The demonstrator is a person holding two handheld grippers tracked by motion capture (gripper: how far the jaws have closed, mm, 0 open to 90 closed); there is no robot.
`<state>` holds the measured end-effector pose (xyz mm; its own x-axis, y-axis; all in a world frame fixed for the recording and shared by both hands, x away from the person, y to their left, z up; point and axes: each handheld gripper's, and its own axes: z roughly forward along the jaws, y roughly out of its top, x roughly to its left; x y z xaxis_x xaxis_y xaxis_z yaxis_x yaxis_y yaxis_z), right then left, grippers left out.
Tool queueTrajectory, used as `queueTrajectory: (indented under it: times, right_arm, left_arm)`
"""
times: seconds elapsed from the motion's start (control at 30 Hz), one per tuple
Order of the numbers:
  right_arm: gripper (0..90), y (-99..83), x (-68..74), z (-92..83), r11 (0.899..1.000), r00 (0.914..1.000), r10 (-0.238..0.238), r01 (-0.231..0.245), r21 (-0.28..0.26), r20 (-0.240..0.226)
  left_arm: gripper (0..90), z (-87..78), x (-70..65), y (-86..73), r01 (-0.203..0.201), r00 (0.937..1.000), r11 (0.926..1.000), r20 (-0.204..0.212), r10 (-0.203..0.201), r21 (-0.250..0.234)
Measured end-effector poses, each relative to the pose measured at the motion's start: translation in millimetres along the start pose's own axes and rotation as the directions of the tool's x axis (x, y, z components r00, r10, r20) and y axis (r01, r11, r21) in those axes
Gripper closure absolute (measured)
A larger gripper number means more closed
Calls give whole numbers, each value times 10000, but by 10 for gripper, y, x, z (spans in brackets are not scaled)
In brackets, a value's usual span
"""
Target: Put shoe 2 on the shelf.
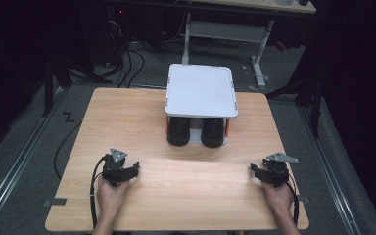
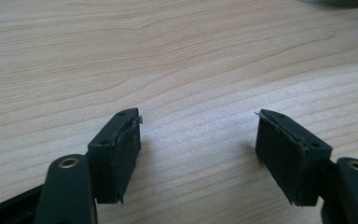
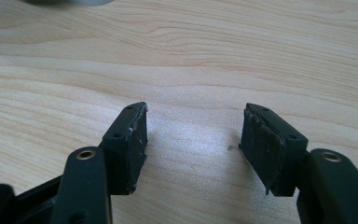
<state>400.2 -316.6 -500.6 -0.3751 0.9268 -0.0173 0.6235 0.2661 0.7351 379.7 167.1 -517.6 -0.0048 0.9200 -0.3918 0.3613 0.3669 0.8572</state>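
Currently both hands rest on the near part of the wooden counter (image 1: 176, 147), one at each side, and nothing is gripped.

At about eight o'clock from the counter's middle, the left tongs (image 1: 136, 169) lie low on the wood with the person's left hand (image 1: 111, 193) behind them. In the left gripper view the left tongs (image 2: 198, 140) stand released, the two black pads well apart with only bare wood grain between them. They point inward, toward the counter's middle, which reads as a waiting pose rather than a reach.

At twelve o'clock, toward the far edge, stands the white two-tier stand (image 1: 201, 90), its flat top plate carried on orange posts. Two black cylindrical things (image 1: 196, 131) sit side by side beneath it, touching or nearly so; what they are I cannot tell. This stand is the nearest thing to either hand, yet well apart from both, so I judge it to be what the work concerns. Its place on the centre line keeps it equally reachable from either side.

At about four o'clock, the right tongs (image 1: 252, 170) mirror the left, held by the right hand (image 1: 278, 196). In the right gripper view the right tongs (image 3: 193, 135) are likewise released, pads wide and empty over the wood.
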Motion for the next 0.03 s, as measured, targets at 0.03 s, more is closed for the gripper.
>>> queueTrajectory:
  times: [0.03]
  right_arm:
    - [410,0,0,0,10000,10000,-3,3,-1,1]
  left_arm:
    - [308,0,-1,0,-5,10000,10000,3,5,13]
